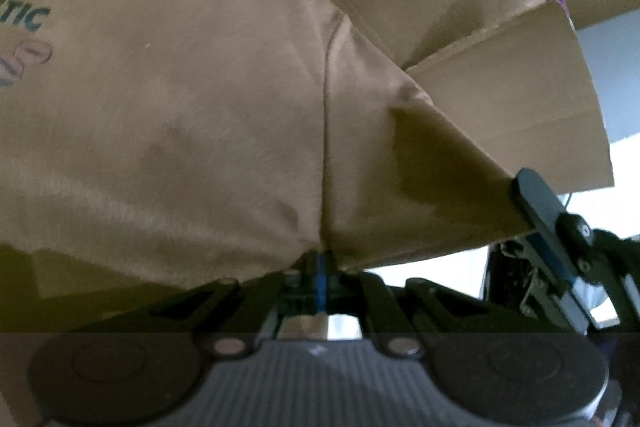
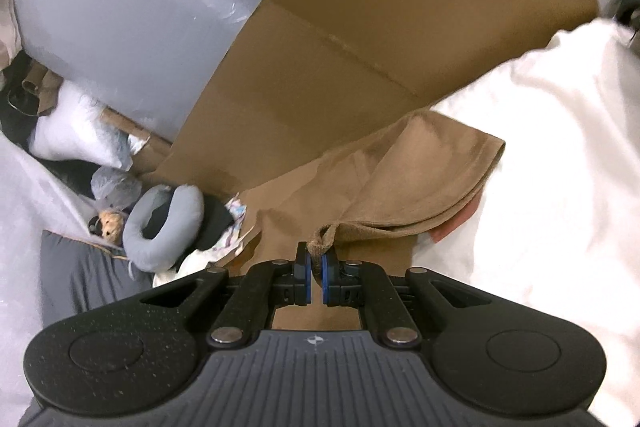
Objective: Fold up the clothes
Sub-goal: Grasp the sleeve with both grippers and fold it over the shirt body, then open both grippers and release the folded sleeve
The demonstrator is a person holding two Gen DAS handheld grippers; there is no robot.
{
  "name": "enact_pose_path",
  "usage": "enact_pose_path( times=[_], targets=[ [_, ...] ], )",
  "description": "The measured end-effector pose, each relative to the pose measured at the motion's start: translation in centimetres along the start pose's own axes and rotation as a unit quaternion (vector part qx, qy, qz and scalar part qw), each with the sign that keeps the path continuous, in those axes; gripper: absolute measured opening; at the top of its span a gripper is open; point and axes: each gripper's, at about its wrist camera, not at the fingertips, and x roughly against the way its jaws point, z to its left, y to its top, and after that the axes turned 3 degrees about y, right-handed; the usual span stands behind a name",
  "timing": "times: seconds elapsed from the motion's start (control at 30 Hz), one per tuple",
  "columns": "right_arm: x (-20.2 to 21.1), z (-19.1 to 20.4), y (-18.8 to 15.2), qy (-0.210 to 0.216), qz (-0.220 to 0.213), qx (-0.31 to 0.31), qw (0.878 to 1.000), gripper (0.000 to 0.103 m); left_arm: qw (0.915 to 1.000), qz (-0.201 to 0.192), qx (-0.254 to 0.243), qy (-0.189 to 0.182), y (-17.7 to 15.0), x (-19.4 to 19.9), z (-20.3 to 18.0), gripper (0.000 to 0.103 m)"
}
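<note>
A tan T-shirt (image 1: 180, 99) with a blue printed word and a small drawing at its left fills the left wrist view, hanging stretched. My left gripper (image 1: 320, 259) is shut on its edge, the cloth bunching at the blue pads. The other gripper (image 1: 538, 205) shows at the right of that view, clamped on the same shirt's edge. In the right wrist view my right gripper (image 2: 316, 259) is shut on a ribbed hem of the tan shirt (image 2: 420, 179), which lies folded over itself above the fingers.
A large cardboard box (image 2: 360, 27) stands just behind the shirt, its flap (image 1: 520, 115) near the left gripper. White bedding (image 2: 540, 167) lies to the right. At left are a grey wrapped bundle (image 2: 132, 11), a grey neck pillow (image 2: 160, 223) and loose clutter.
</note>
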Motion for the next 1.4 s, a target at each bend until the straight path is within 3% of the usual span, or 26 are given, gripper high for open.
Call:
enact_pose_path(
  times=[0.27,0.4,0.53,0.57,0.67,0.73,0.87,1.1,1.4],
  targets=[
    [-1.8,0.7,-1.4,0.012,0.044,-0.012,0.999,0.003,0.9967,0.002,0.069,-0.043,-0.6,-0.6,2.2,0.0],
    [-2.6,1.1,-1.8,0.015,0.061,-0.014,0.998,0.003,0.9875,0.007,0.139,-0.074,-1.3,-0.9,3.8,0.001],
    [-3.4,1.6,-2.3,0.013,0.078,-0.002,0.997,0.006,0.9845,0.021,0.155,-0.079,-1.6,-0.7,4.1,0.002],
    [-3.5,1.7,-2.4,0.012,0.081,0.0,0.997,0.006,0.9837,0.026,0.159,-0.081,-1.6,-0.5,4.3,0.003],
    [-4.0,2.0,-3.0,0.013,0.089,0.009,0.996,0.007,0.9818,0.028,0.168,-0.084,-1.9,1.0,4.9,0.022],
    [-4.2,2.0,-3.3,0.016,0.096,0.007,0.995,0.008,0.9837,0.023,0.161,-0.077,-1.8,2.6,5.2,0.035],
    [-4.4,2.0,-4.0,0.026,0.107,-0.002,0.994,0.038,0.9903,0.006,0.135,-0.033,-1.4,5.6,5.8,0.044],
    [-3.4,2.0,-5.0,0.023,0.106,0.008,0.994,0.039,0.997,-0.03,0.068,0.025,1.1,8.7,5.8,0.054],
    [-1.6,0.5,-4.9,-0.049,0.089,0.062,0.993,0.039,0.9984,-0.029,-0.014,0.046,2.8,8.0,4.1,0.055]
  ],
)
